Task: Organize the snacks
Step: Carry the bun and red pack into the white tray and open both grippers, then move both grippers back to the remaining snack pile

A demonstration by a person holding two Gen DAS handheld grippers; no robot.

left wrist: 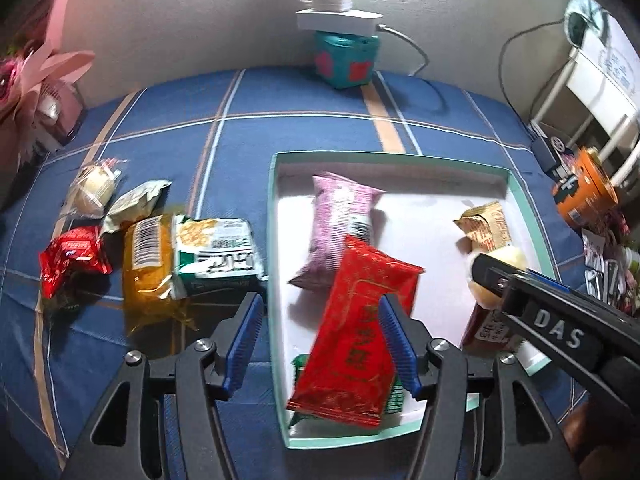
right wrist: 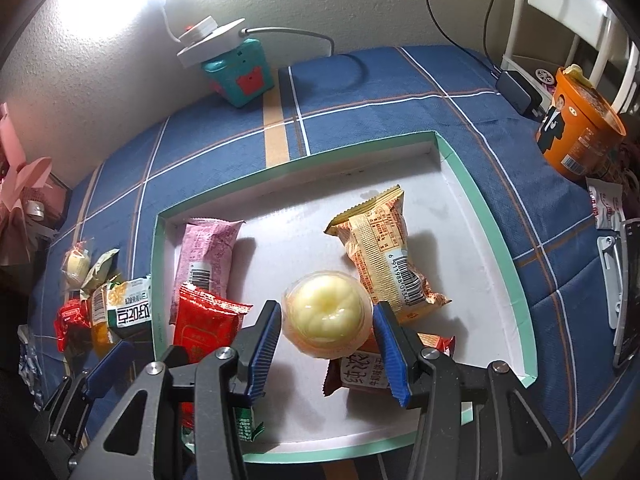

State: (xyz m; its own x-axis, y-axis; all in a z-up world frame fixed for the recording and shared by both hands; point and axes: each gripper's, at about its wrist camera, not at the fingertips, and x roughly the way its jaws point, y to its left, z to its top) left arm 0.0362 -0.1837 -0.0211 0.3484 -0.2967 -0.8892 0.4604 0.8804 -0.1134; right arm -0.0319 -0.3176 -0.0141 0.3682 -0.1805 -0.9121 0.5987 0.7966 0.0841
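A shallow white box with a mint rim (left wrist: 276,240) (right wrist: 460,160) lies on the blue bed cover. It holds a pink packet (left wrist: 340,224) (right wrist: 208,256), a red packet (left wrist: 360,336) (right wrist: 204,324), an orange-yellow packet (right wrist: 384,256) (left wrist: 486,226), a round yellow pastry in clear wrap (right wrist: 326,316) and a brown packet (right wrist: 364,372). My left gripper (left wrist: 320,344) is open over the box's near left part, with the red packet against its right finger. My right gripper (right wrist: 326,350) is open, with its fingers on either side of the pastry. Loose snacks lie left of the box: a green-white packet (left wrist: 218,252), a yellow packet (left wrist: 146,264), a red one (left wrist: 72,258).
A teal cube with a white power strip on top (left wrist: 346,52) (right wrist: 236,72) stands by the far wall. An orange cup of noodles (right wrist: 576,132) (left wrist: 584,196) and a black charger (right wrist: 520,92) sit at the right. A pink bouquet (left wrist: 36,80) stands at the far left.
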